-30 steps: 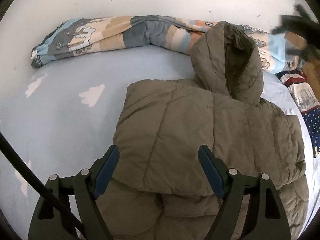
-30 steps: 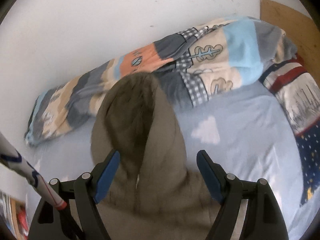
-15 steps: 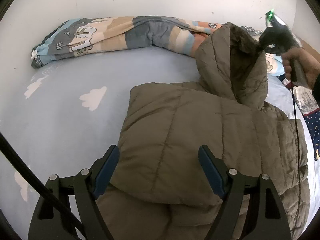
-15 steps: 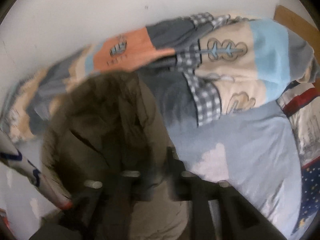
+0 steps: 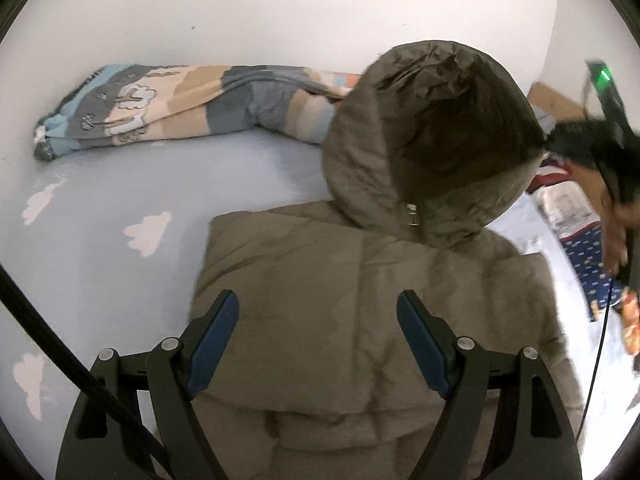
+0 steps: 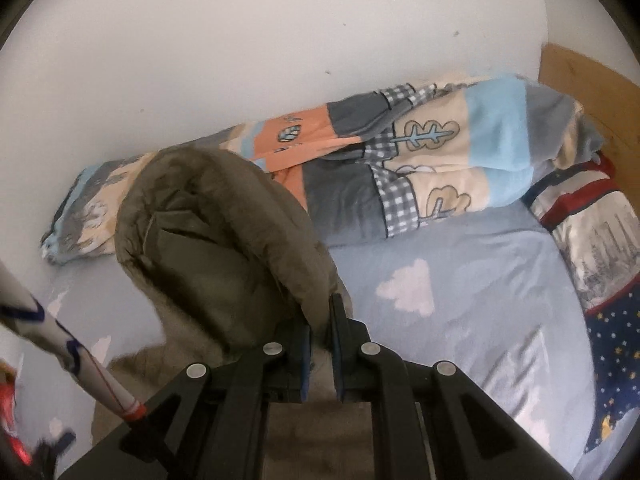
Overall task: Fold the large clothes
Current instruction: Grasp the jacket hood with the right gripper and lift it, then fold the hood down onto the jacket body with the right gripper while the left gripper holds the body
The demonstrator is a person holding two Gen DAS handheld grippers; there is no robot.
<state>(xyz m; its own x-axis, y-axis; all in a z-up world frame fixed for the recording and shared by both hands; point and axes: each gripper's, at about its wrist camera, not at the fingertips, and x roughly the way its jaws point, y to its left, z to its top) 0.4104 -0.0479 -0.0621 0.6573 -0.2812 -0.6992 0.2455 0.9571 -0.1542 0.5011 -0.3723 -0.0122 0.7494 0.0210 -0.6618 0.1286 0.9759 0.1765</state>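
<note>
Left wrist view. Left gripper [image 5: 318, 330] jaws spread wide, nothing between the pads, hovering over the near part of the olive padded jacket [image 5: 360, 320]. Jacket lying on the pale blue cloud-print sheet [image 5: 100, 208], sides apparently already folded in to a rough rectangle. Hood [image 5: 432, 140] lifted clear of the sheet at the far end, opening turned toward the camera, zipper pull visible at its base. Right gripper [image 5: 576, 140] blurred at the right edge, at the hood's right rim; hand behind it. Rolled patchwork quilt [image 5: 192, 108] along the far wall.

Right wrist view. Right gripper [image 6: 320, 344] jaws drawn nearly together, pinching the rim of the hood [image 6: 216, 240]. Hood standing up, left of centre. Quilt [image 6: 420, 152] far, just behind the hood. Patterned pillow [image 6: 592, 232] at the right, apart from the jacket. White rod with red and blue marks [image 6: 60, 340] crossing the near left corner; identity unclear.

Step in hand, as judged: hood fold. Hood gripped and raised, not yet laid on the jacket body.

Next move, as judged: carry hood toward the near side and lay it flat on the upper back, then release. Left gripper well placed to press the body down so the padding does not slide or spring back.
</note>
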